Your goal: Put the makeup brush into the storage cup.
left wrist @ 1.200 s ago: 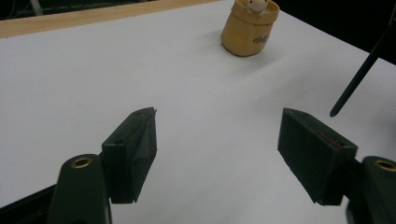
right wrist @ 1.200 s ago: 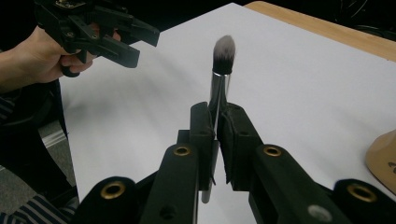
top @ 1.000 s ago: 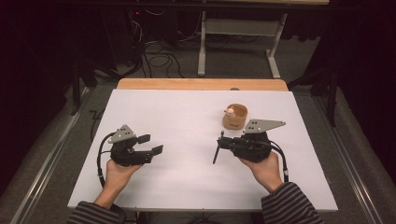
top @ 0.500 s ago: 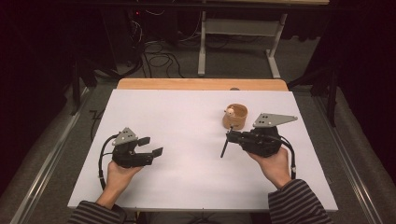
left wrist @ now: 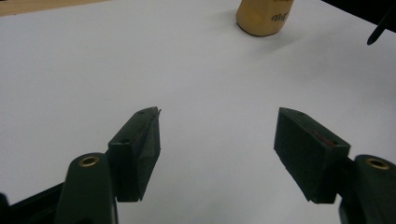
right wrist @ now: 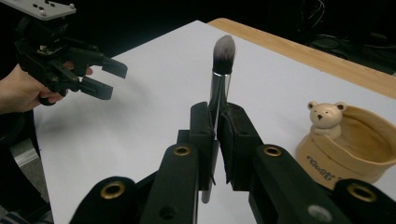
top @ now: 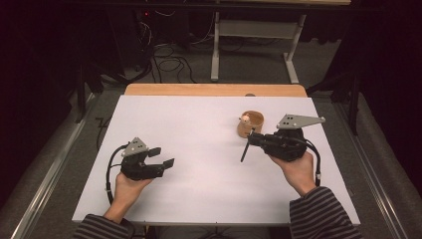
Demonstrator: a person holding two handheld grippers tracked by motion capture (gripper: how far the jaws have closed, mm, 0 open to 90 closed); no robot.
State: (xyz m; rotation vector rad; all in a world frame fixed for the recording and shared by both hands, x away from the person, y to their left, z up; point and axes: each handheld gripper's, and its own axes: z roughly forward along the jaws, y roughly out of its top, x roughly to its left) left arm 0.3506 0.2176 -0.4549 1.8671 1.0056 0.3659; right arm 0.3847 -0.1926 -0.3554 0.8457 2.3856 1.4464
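The makeup brush (right wrist: 221, 70) is clamped in the right claw (right wrist: 217, 140), whose two jaws are pressed together on its silvery handle, low on the handle, so that most of the brush stands clear above them with the soft grey-tipped head pointing away. In the high view the brush (top: 244, 148) shows as a thin dark stick slanting down and to the left from the right claw (top: 254, 139), held above the white surface (top: 199, 124) rather than resting on it. That low grip looks deliberate to me: it leaves the length of the brush free to be steered.

Just beyond the claw, on the far right part of the surface, sits a small wooden cup (top: 250, 124) with a little bear figure (right wrist: 325, 115) perched on its rim. The cup (right wrist: 348, 142) is open at the top and appears empty, and the brush hangs close beside it, not touching it. I would guess the cup is where the brush belongs, which would explain why it is carried so near.

The left claw (top: 163, 158) waits at the near left, well apart from the cup, its jaws spread wide with nothing between them. Its own view shows bare white surface between the two pads (left wrist: 144, 140). It seems parked there simply to stay out of the way.
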